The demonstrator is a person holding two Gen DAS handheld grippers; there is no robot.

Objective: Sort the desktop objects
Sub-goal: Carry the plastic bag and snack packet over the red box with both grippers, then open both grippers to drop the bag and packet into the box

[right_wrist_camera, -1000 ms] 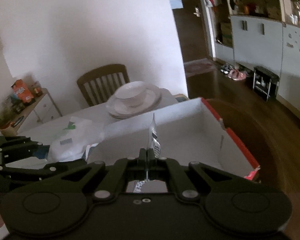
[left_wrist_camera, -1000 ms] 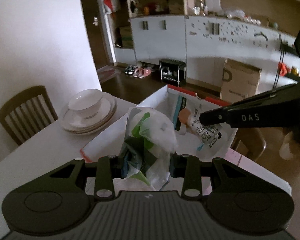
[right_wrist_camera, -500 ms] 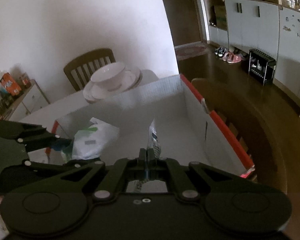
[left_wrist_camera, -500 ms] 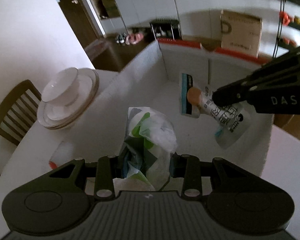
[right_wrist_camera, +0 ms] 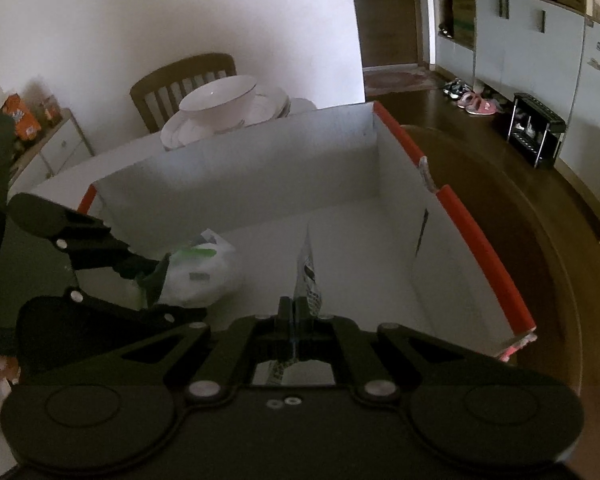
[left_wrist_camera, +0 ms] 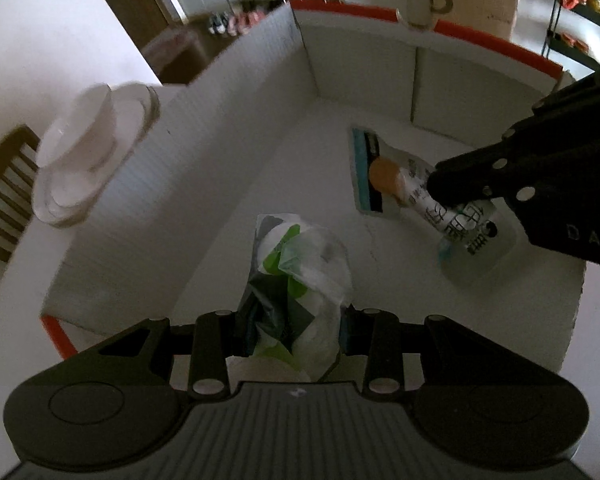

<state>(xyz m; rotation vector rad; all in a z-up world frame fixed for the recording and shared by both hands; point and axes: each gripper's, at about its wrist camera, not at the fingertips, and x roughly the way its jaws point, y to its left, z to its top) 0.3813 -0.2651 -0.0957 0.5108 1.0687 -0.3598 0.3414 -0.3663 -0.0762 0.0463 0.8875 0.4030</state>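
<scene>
One white table (left_wrist_camera: 16, 280), wooden chair (right_wrist_camera: 184, 76), dark floor (right_wrist_camera: 480, 132)

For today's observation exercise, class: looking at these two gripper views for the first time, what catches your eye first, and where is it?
The big white box with orange-red edges fills both views. Inside it, the left gripper grips a crumpled green-and-white plastic bag, while the right gripper, fingers shut, holds a thin printed packet over the box floor. Just beyond the box wall stands a stack of white dishes topped by a bowl.
</scene>
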